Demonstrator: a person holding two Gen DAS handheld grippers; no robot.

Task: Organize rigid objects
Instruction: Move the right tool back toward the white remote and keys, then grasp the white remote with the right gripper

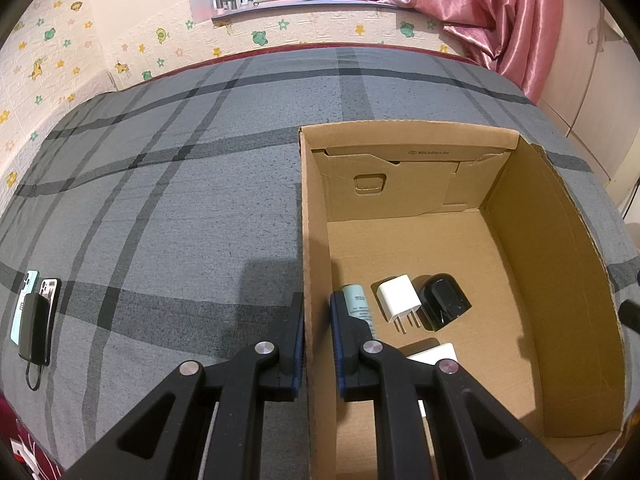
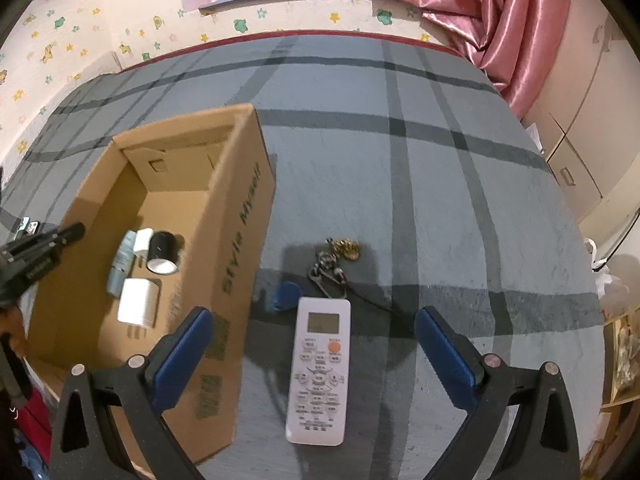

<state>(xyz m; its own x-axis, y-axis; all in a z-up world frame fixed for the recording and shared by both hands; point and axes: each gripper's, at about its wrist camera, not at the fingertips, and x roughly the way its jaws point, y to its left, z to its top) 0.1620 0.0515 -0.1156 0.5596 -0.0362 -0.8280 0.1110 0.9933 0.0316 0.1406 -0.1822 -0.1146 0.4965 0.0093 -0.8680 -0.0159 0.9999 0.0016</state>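
My left gripper (image 1: 316, 308) is shut on the left wall of an open cardboard box (image 1: 552, 280), one finger outside and one inside. On the box floor lie a pale green tube (image 1: 358, 304), a white plug charger (image 1: 398, 300), a black rounded object (image 1: 444, 300) and a white block (image 1: 434, 354). My right gripper (image 2: 314, 320) stands wide open over a white remote control (image 2: 320, 372), which lies lengthwise between its blue pads on the bedspread, untouched. The box (image 2: 240, 240) sits just left of the remote.
A bunch of keys with a gold charm (image 2: 334, 266) and a blue tag (image 2: 286, 296) lie just beyond the remote. Two phones and a black power bank (image 1: 34, 316) rest at the bed's left edge. A grey plaid bedspread (image 1: 180, 200) covers the bed.
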